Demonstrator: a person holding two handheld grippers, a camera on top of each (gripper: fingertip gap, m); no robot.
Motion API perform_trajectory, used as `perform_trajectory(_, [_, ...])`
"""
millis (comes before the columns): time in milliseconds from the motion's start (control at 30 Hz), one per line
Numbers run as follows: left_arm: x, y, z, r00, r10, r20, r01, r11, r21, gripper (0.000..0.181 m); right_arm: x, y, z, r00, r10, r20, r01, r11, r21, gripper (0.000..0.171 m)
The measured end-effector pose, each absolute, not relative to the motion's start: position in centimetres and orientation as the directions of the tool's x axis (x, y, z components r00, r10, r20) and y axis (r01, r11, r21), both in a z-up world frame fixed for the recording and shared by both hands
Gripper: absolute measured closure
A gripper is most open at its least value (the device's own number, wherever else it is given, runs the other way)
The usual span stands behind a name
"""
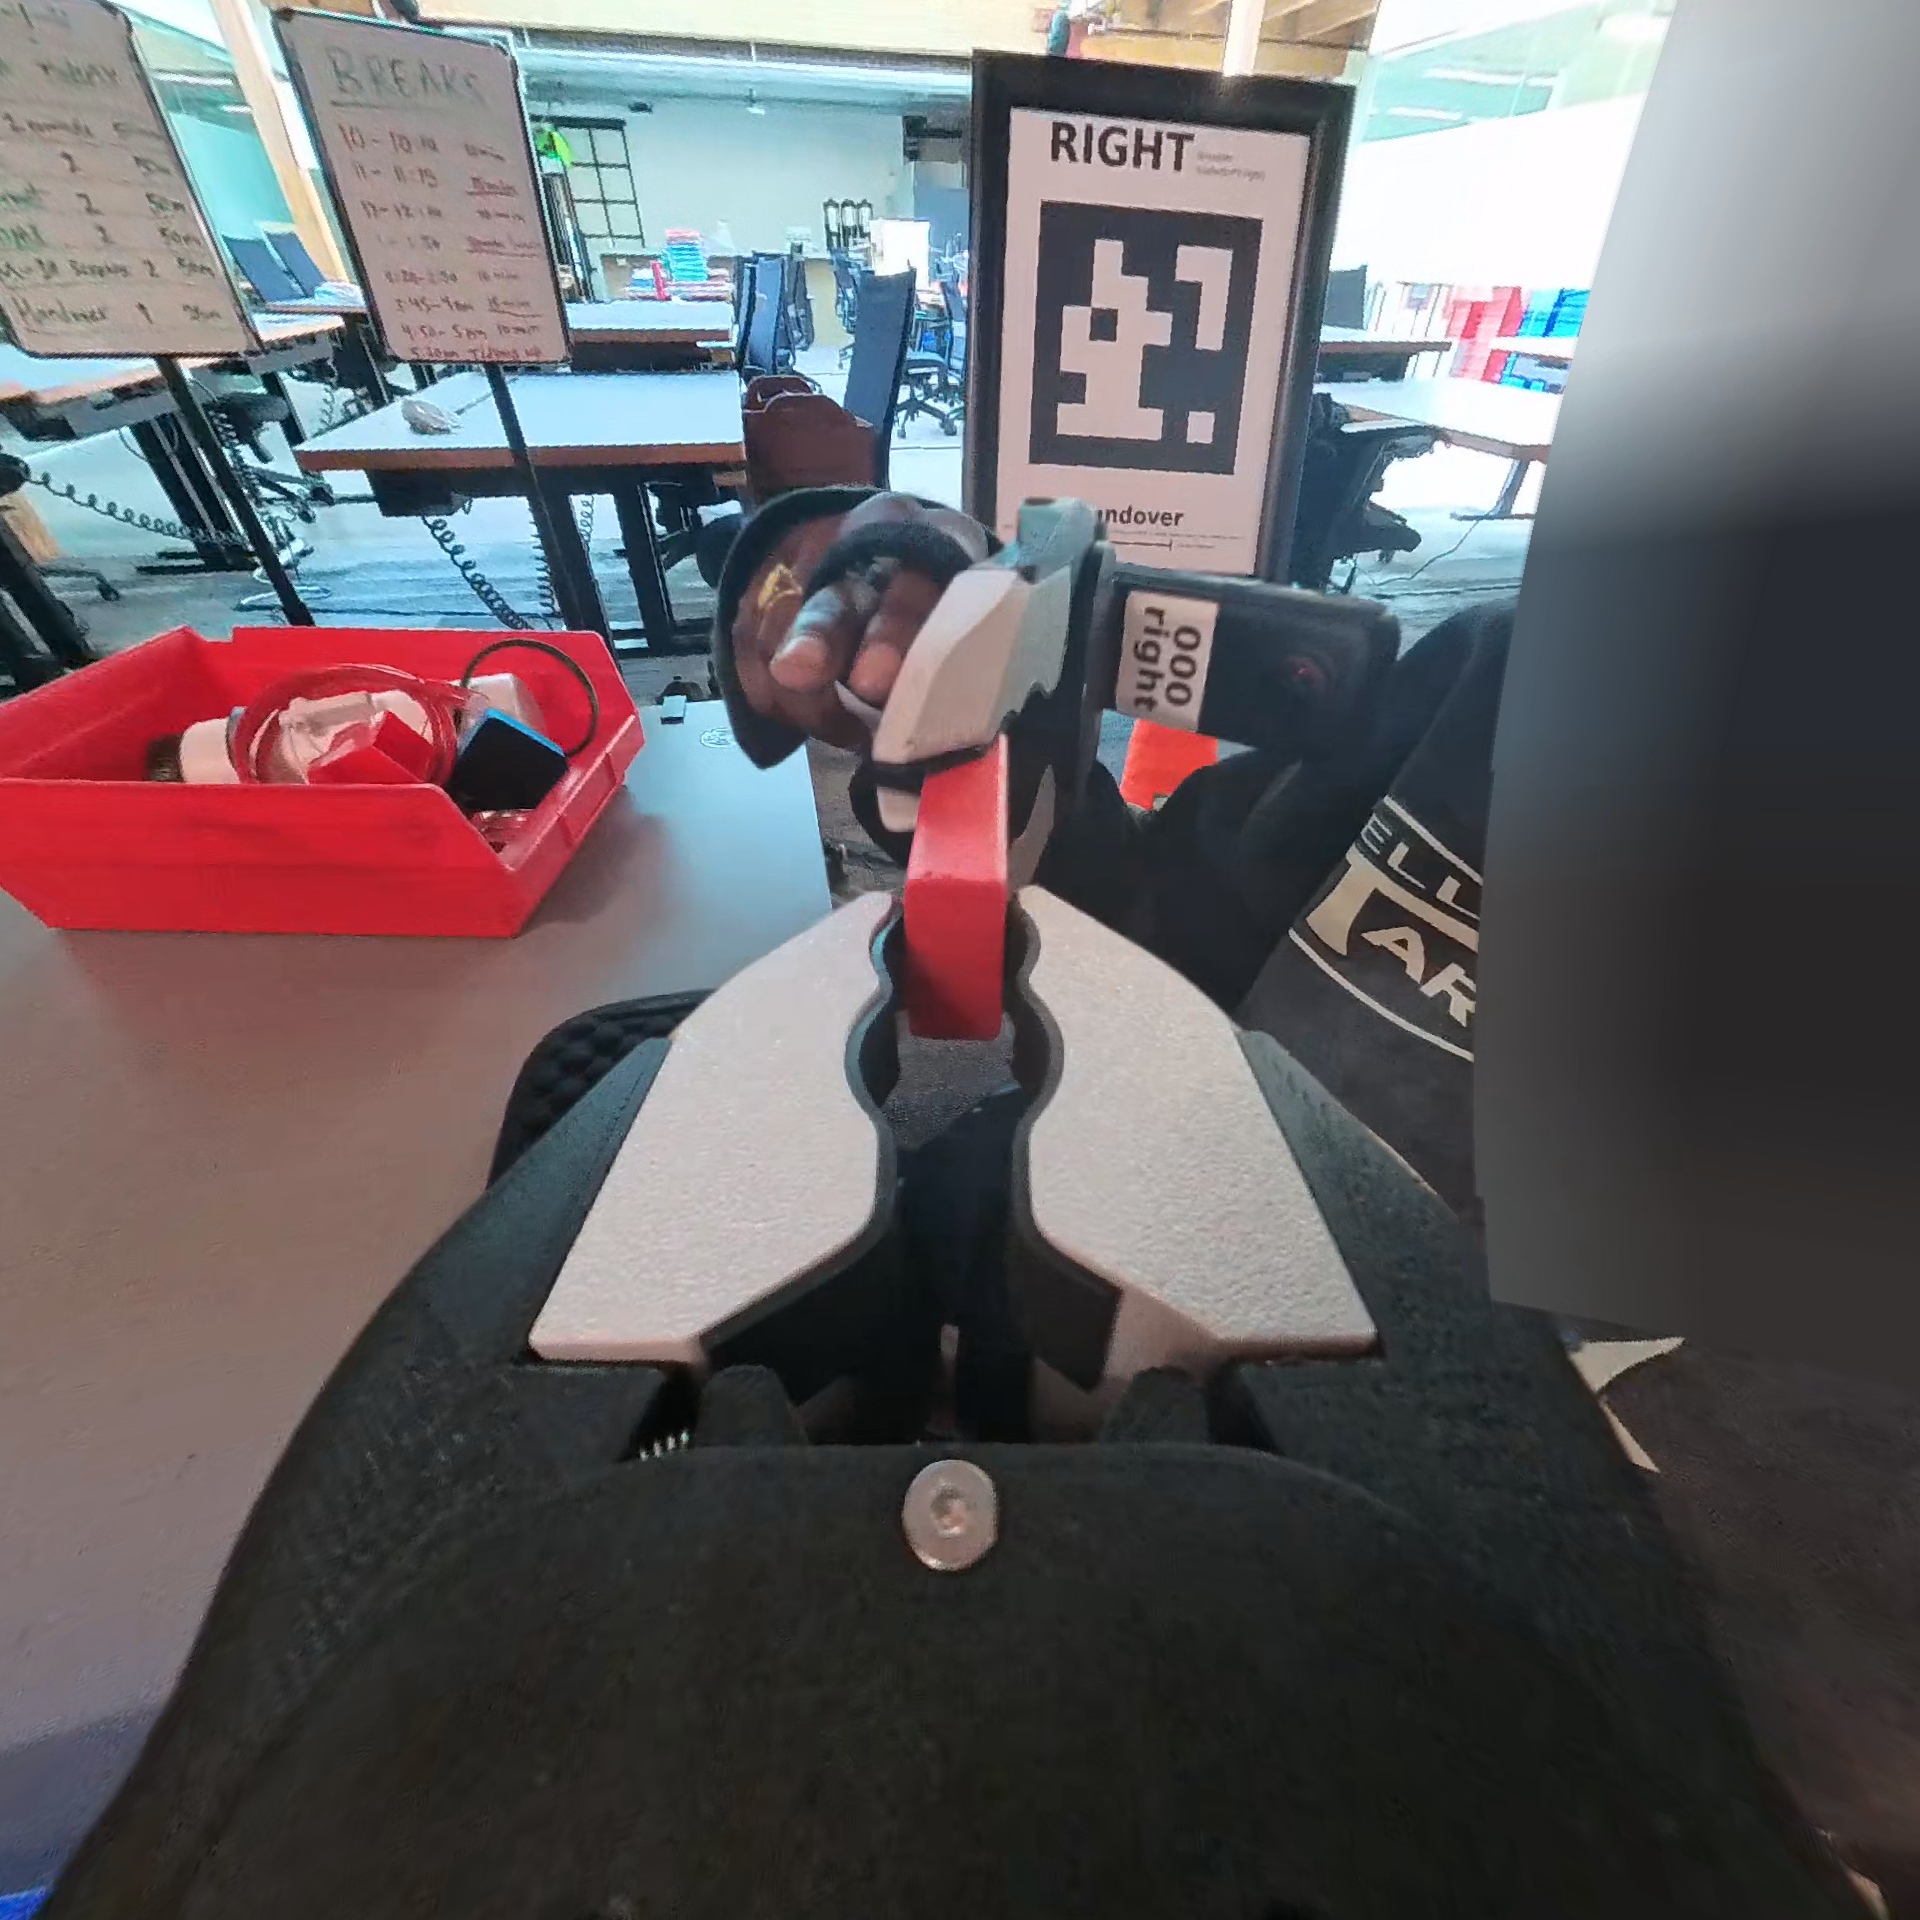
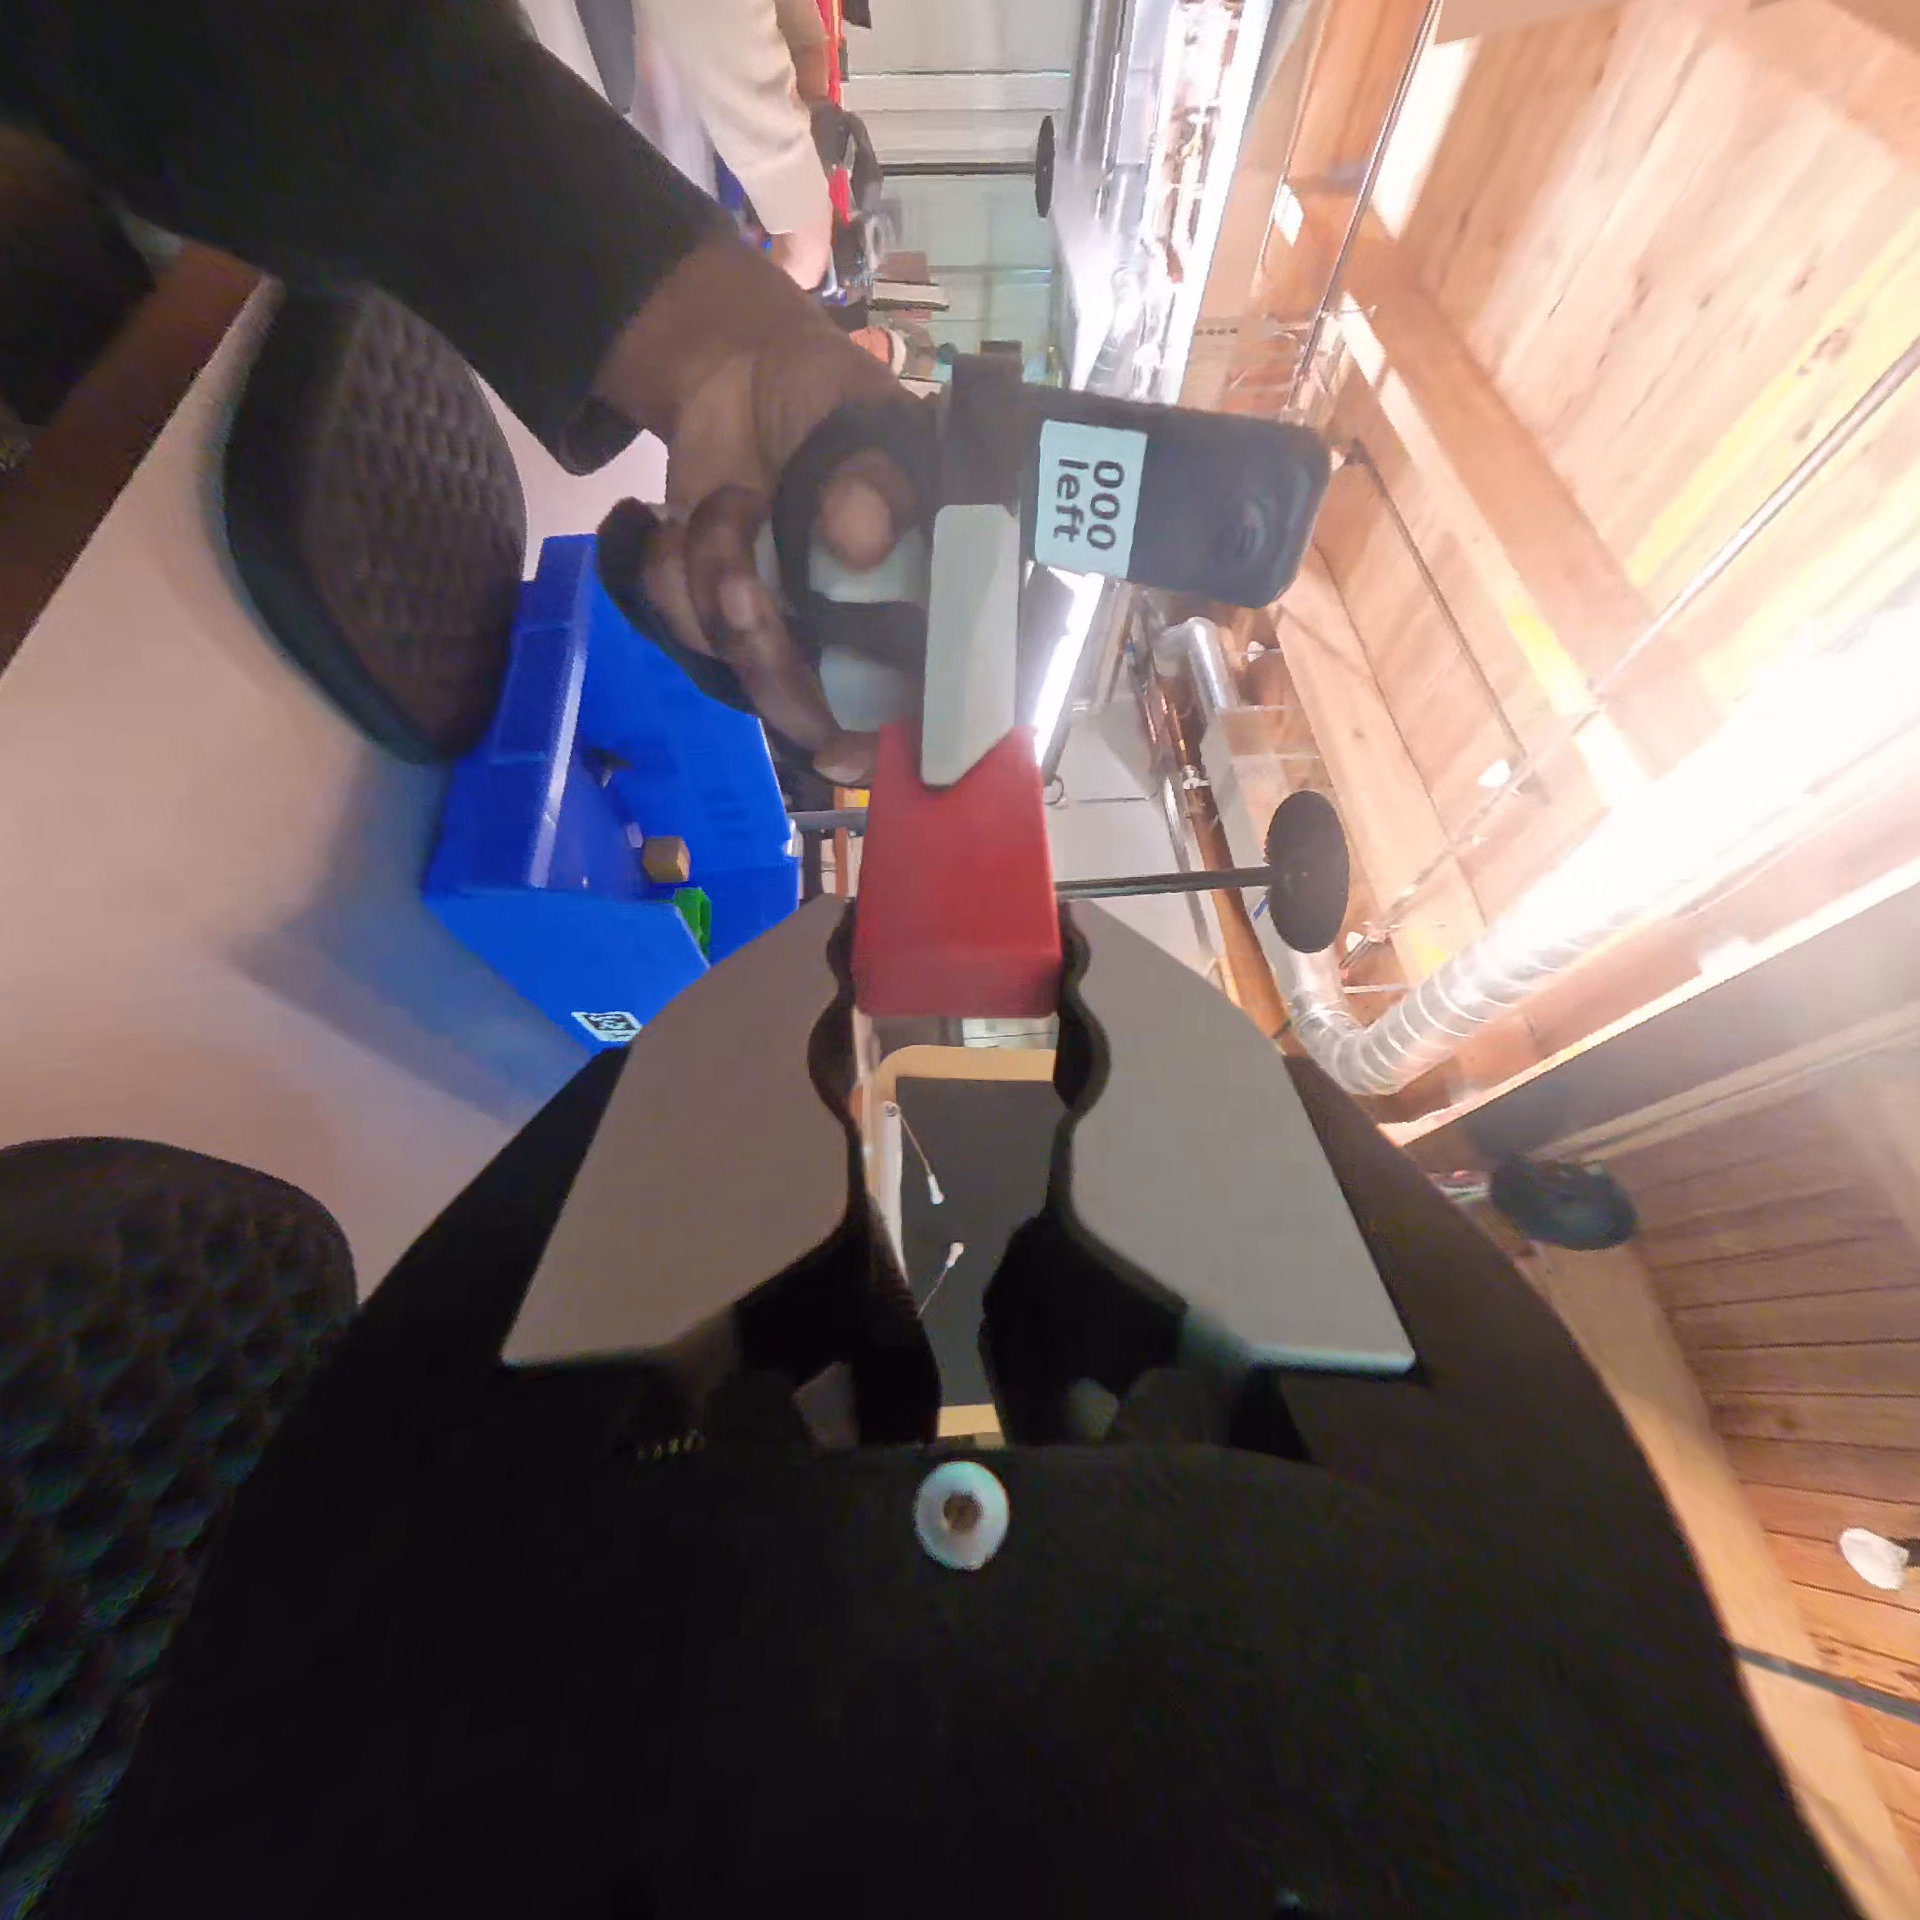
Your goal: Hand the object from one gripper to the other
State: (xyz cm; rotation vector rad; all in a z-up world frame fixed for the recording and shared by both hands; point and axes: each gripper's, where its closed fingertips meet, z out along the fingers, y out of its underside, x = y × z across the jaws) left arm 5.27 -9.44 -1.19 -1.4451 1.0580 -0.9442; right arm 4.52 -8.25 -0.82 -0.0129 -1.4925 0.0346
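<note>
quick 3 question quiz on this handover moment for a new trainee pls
1. True or false: both ends of the red block are between fingers, the left hand-held gripper at one end and the right hand-held gripper at the other.
2. What colour is the bin on the table in the left wrist view?
3. Multiple choice: the red block is A) lying in a bin, B) up off the table between the two grippers, C) flat on the table.

Key: 1 true; 2 red; 3 B.
</note>
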Motion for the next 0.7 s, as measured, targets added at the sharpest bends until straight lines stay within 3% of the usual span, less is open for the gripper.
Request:
perform_trajectory(67, [5.3, -9.2, -1.0, 0.311, -0.947, -0.083, -0.129, 0.045, -0.991, 0.162, 4.6, -8.2, -0.9, 0.043, 0.101, 0.994, -0.027, 0.995, -0.099, 0.137])
perform_trajectory(133, [5.1, -8.8, -0.4, 0.369, -0.883, -0.290, -0.165, 0.246, -0.955, 0.138, 4.8, -8.3, -0.9, 0.003, 0.195, 0.981, -0.053, 0.979, -0.195, 0.136])
perform_trajectory(233, [5.4, -9.6, -0.1, 0.370, -0.694, -0.618, -0.294, 0.544, -0.786, 0.117, 5.0, -8.2, -1.1, -0.064, 0.327, 0.943, -0.076, 0.941, -0.331, 0.136])
perform_trajectory(333, [5.8, -9.5, -0.5, 0.343, -0.573, -0.745, -0.418, 0.617, -0.667, 0.122, 4.9, -8.2, -1.5, -0.109, 0.390, 0.914, -0.083, 0.913, -0.399, 0.136])
perform_trajectory(433, [5.8, -8.7, -1.1, 0.336, -0.558, -0.759, -0.479, 0.592, -0.648, 0.145, 4.9, -8.4, -1.6, -0.134, 0.422, 0.897, -0.091, 0.896, -0.435, 0.136])
perform_trajectory(567, [5.7, -9.0, -1.1, 0.324, -0.581, -0.746, -0.468, 0.587, -0.660, 0.146, 4.8, -8.6, -1.6, -0.160, 0.460, 0.873, -0.096, 0.873, -0.478, 0.136])
perform_trajectory(700, [5.5, -9.1, -0.4, 0.346, -0.569, -0.746, -0.443, 0.602, -0.664, 0.146, 4.7, -8.9, -1.0, -0.179, 0.577, 0.797, -0.119, 0.791, -0.600, 0.134])
